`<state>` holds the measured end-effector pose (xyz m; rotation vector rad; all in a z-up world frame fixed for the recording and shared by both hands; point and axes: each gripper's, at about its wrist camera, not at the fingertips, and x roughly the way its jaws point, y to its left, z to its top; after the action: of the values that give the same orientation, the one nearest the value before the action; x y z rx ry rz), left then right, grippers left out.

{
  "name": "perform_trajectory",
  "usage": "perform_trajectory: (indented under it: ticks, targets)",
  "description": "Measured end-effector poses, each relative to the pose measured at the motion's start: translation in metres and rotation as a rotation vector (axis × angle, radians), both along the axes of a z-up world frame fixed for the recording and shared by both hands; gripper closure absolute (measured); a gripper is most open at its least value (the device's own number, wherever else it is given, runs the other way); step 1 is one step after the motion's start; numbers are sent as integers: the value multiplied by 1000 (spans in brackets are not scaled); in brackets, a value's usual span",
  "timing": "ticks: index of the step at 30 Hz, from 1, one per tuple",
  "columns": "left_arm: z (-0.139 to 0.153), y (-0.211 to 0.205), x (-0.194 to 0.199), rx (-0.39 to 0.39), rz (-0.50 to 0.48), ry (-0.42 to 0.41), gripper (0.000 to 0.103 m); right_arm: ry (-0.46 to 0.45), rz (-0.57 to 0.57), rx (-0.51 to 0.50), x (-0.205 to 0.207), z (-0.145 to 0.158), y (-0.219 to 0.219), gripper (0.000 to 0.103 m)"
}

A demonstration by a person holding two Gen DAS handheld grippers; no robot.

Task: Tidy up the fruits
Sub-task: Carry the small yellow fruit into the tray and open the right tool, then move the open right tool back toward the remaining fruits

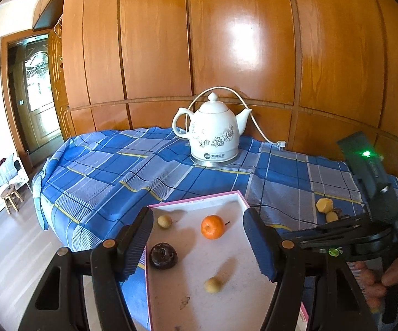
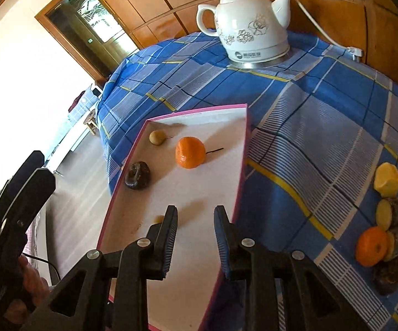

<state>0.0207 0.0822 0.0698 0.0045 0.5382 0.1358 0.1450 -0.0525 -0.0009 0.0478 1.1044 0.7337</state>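
Hovering low over the near end of the pink-rimmed tray (image 2: 241, 165), the right gripper (image 2: 196, 237) has its jaws partly apart with nothing between them, which reads as a gripper that has just let go or is about to choose; the left gripper (image 1: 199, 245) hangs over the same tray from the other side, jaws spread wide and empty, framing the fruit rather than touching any.

Closest inside the tray lies a small tan longan (image 1: 213, 285), and in the right wrist view only a sliver of it shows beside the left finger; a little farther sits a dark, wrinkled round fruit (image 2: 137, 175), possibly a mangosteen, near the tray's left wall; beyond it the mandarin (image 2: 190, 152) rests mid-tray, its thin stem lying flat and pointing toward the right wall; a second longan (image 2: 156, 137) sits near the far left corner, its stem also pointing right. The four are spaced well apart, which looks like deliberate placing, one at a time.

Off the tray, on the blue plaid cloth (image 2: 295, 127) to the right, a cluster waits: a second mandarin (image 2: 371, 246), pale yellow cut pieces (image 2: 387, 179) and dark-skinned fruit (image 2: 390, 275) touching one another in a loose line running near to far; these are probably next for the right gripper, being on its side.

The tray's long axis runs away from the grippers toward the white ceramic kettle (image 2: 250, 26), which stands on the cloth well behind, spout to the right, before the wooden wall panels (image 1: 226, 41).
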Motion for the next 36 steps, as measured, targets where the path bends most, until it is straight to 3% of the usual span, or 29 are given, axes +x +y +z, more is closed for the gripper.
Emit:
perform_trajectory:
  ticks: [15,25,31,36]
  targets:
    - [-11,-19,7,-5,-63,52,31,-69,-170,-132,-6,8,-100,74]
    - [-29,-47,18,-30,-191,157,31,-83,-338,-199,-11,12,-190,73]
    - [-36,-74,27,-25,-302,227,39,-72,-459,-227,-8,1,-241,73]
    - [-45,-97,36,-33,-371,288,50,-1,-569,-230,-3,-17,-273,73]
